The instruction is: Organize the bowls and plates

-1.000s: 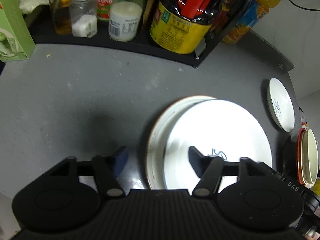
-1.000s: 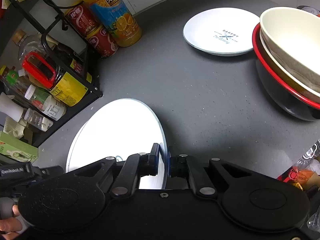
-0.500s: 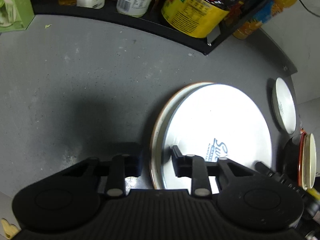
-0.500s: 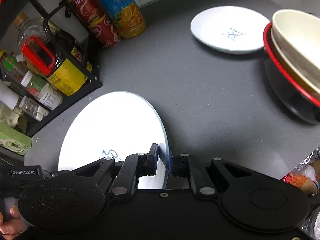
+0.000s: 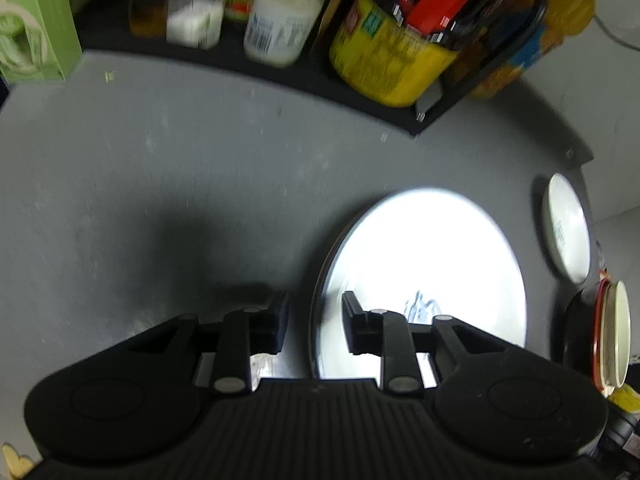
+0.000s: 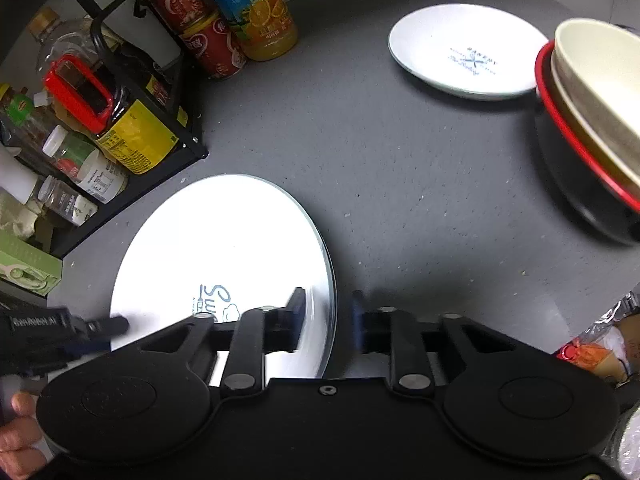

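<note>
A large white plate with blue lettering [image 6: 224, 248] lies on the grey counter, on top of a brown-rimmed plate whose edge barely shows [image 5: 320, 280]. My right gripper [image 6: 328, 320] is open, its jaws astride the plate's right rim without touching. My left gripper [image 5: 314, 320] is open astride the stack's left rim; the top plate [image 5: 424, 264] glares white in that view. A small white plate [image 6: 464, 52] lies at the far right, also in the left wrist view [image 5: 568, 228]. A cream bowl [image 6: 600, 80] sits nested in a red-rimmed black bowl [image 6: 592, 184].
A black wire rack [image 6: 132, 80] with jars and bottles stands at the back left, with red cans [image 6: 200, 28] and an orange juice bottle [image 6: 256, 12] beside it. A green box [image 5: 32, 32] stands at the left. Bare grey counter [image 6: 420, 184] lies between the plates.
My right gripper has opened and let go of the large white plate, which now lies flat on the brown-rimmed plate. My left gripper's jaws have narrowed around the stack's left rim.
</note>
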